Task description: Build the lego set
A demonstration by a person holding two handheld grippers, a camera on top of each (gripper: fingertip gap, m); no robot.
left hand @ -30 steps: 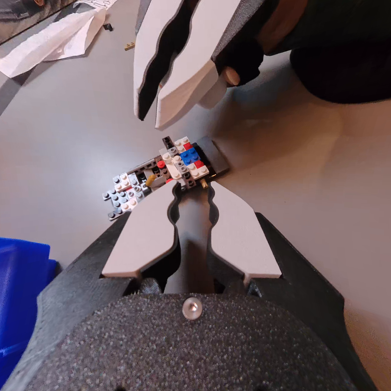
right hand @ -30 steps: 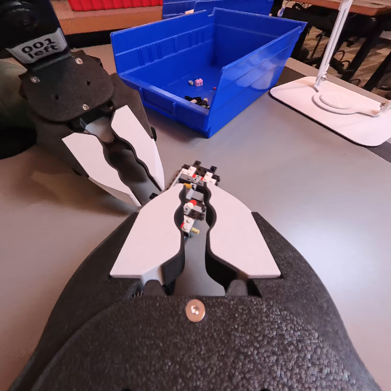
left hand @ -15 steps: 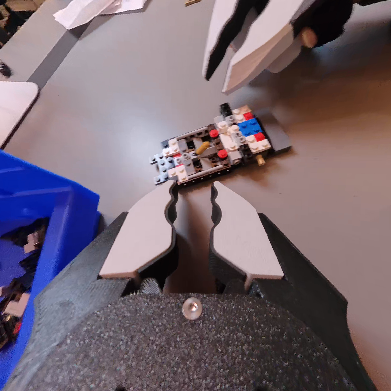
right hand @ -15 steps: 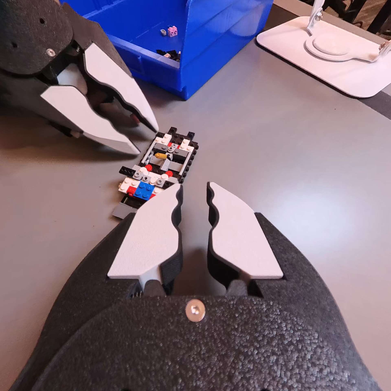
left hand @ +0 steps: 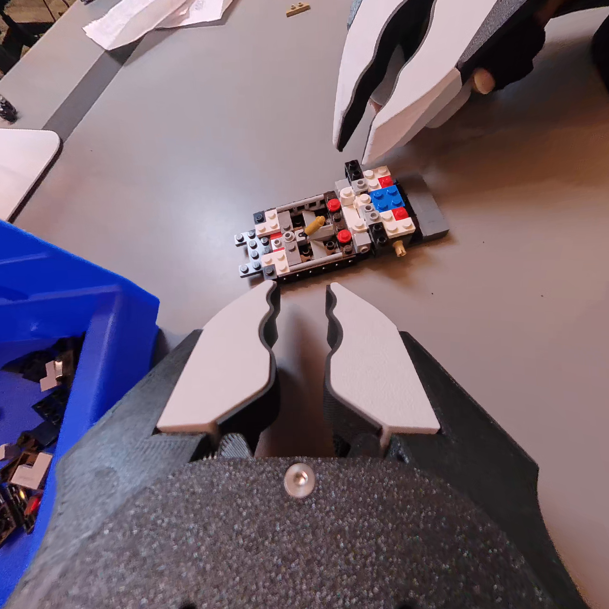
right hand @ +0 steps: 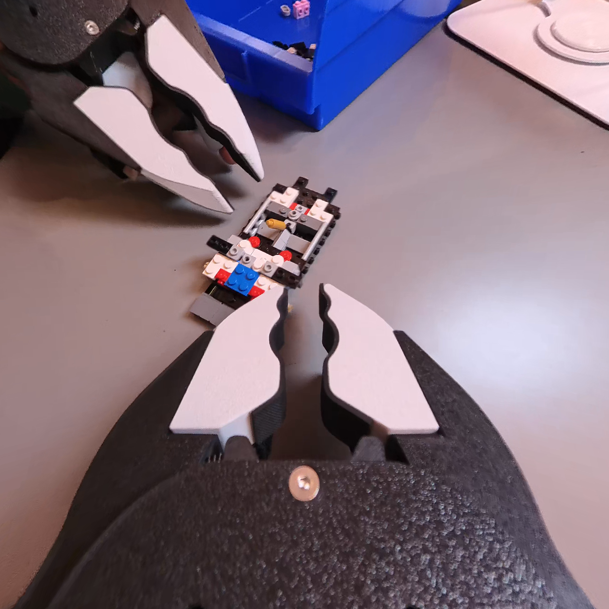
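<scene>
Left claw: your left claw [left hand: 301, 286] is released, jaws part open, with nothing between them. Its tips sit just short of the long side of the model [left hand: 329, 227], apart from it.
Right claw: your right claw [right hand: 301, 288] is also released and empty, its gap much the same. In its own view its left finger [right hand: 250, 346] overlaps the grey end of the model [right hand: 270, 250]. I cannot tell whether it touches or hangs above.
Right claw, seen from the left: it [left hand: 356, 155] hangs tilted down over the far corner of the model, one tip just beside a black brick there. Contact is unclear.
Model: a flat brick build in white, grey, black, red and blue lies on the table [left hand: 164, 131], well in from its edges, between your two claws. A tan peg [left hand: 399, 247] sticks out of its near side.
Bin: a blue bin [left hand: 108, 316] of loose dark pieces stands just left of your left claw, near the model but apart from it.
Farther off: a white plate [right hand: 527, 49] lies beyond the bin. Paper [left hand: 148, 16] and a small tan piece [left hand: 298, 8] lie toward the far edge.
</scene>
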